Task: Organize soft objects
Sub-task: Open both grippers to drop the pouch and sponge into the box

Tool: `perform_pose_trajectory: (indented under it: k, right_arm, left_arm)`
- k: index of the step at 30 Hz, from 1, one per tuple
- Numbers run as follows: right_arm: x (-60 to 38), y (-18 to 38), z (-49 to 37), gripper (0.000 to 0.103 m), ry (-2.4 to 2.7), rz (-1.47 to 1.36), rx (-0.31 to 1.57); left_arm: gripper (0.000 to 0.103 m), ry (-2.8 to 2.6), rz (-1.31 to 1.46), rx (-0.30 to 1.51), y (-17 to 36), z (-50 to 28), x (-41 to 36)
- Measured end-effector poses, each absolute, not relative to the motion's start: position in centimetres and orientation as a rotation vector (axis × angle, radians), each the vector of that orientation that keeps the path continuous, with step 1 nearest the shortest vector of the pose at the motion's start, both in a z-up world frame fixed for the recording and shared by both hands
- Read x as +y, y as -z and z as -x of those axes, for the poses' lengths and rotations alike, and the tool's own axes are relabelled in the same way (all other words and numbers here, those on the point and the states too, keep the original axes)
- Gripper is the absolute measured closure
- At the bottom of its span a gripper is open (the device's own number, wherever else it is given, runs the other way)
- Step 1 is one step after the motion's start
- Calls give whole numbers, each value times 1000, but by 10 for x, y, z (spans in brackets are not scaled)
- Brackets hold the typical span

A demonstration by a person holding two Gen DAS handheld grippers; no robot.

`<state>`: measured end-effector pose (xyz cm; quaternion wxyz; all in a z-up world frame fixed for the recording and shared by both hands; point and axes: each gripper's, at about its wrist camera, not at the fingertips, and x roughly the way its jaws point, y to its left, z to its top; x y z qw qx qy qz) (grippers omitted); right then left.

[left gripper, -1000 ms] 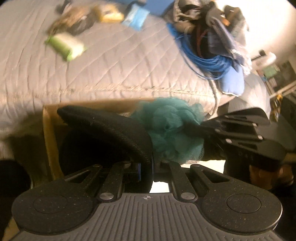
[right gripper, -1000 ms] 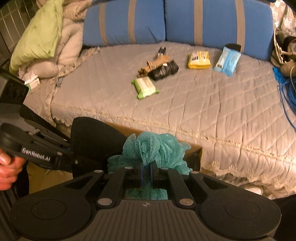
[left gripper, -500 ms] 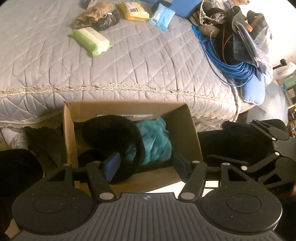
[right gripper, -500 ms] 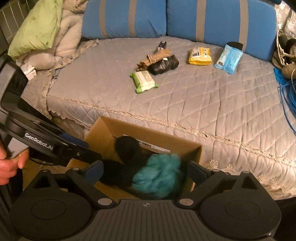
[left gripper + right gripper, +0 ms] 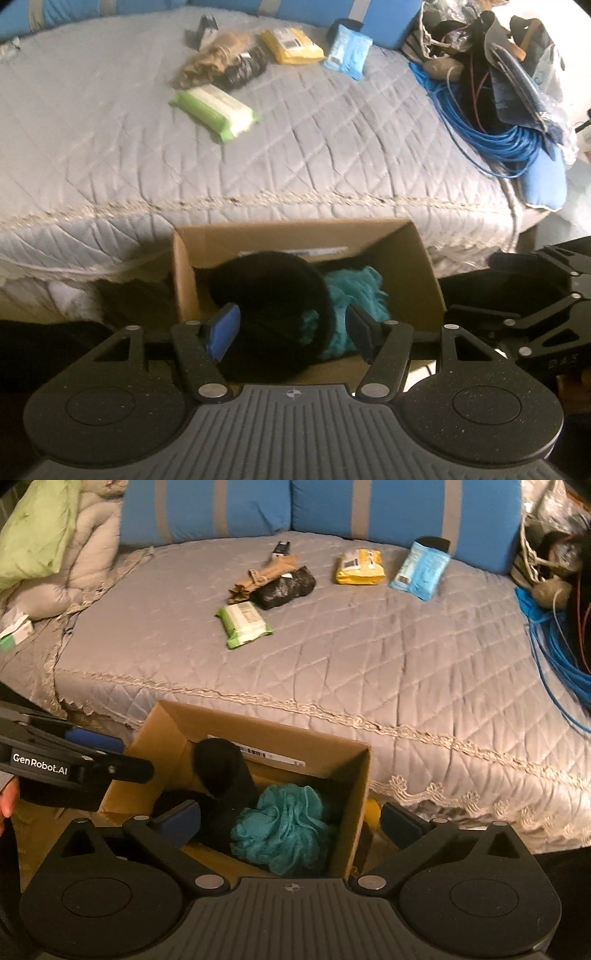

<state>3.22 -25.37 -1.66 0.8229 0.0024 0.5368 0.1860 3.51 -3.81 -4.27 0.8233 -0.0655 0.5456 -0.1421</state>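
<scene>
A cardboard box stands on the floor against the bed. In it lie a black curved neck pillow and a teal mesh bath pouf. My left gripper is open and empty above the box's near edge. My right gripper is open and empty above the pouf. On the grey quilt lie a green wipes pack, a yellow pack, a light blue pack, a black bag and a tan bundle.
Blue cushions line the back of the bed. A coil of blue cable and a pile of bags and clutter sit at the right end. A green pillow and a beige blanket lie at the left.
Both grippers opened and let go: the neck pillow and the teal pouf dropped into the box. Both grippers have since pulled back a little.
</scene>
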Motion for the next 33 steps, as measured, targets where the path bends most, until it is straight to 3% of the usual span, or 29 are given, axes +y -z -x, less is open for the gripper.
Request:
perform_pose_trajectory:
  k: [33]
  right_arm:
    - [-272, 14, -51, 0, -261, -109, 1115]
  left_arm:
    - [41, 148, 32, 1013, 28, -47, -32]
